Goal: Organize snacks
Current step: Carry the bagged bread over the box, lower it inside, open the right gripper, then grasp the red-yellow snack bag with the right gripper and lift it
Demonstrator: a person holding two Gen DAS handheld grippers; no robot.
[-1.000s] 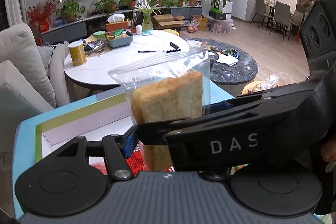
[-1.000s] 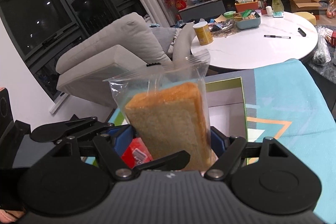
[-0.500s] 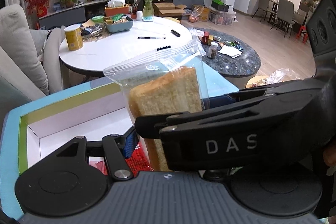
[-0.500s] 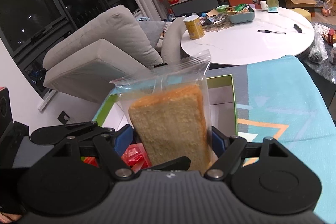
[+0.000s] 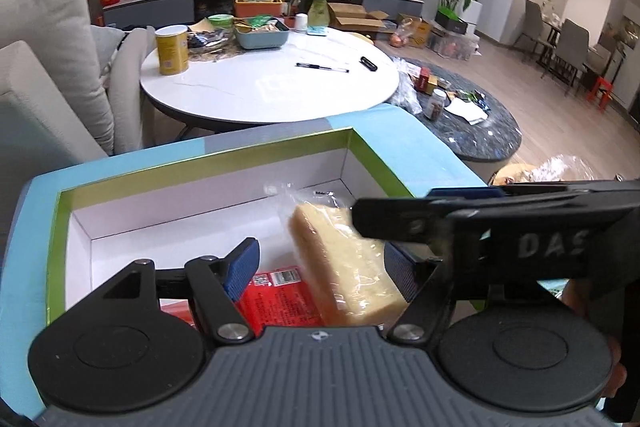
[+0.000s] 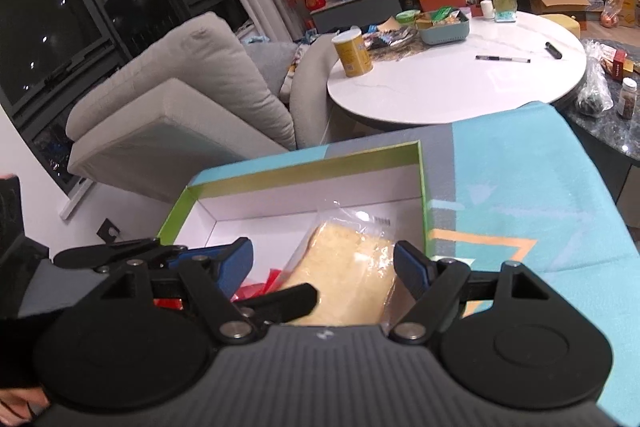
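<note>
Lowered from upright, the clear-bagged slice of tan bread (image 5: pixel 344 263) now lies tilted inside the green-rimmed white cardboard box (image 5: pixel 200 203), partly on a red snack packet (image 5: pixel 280 291). It could slide or stay propped crooked if nudged during withdrawal. Left tool (image 5: pixel 316 267) has just been opening and stands released around the bread; right tool (image 6: pixel 324 263) is likewise parted, pads clear.
</note>
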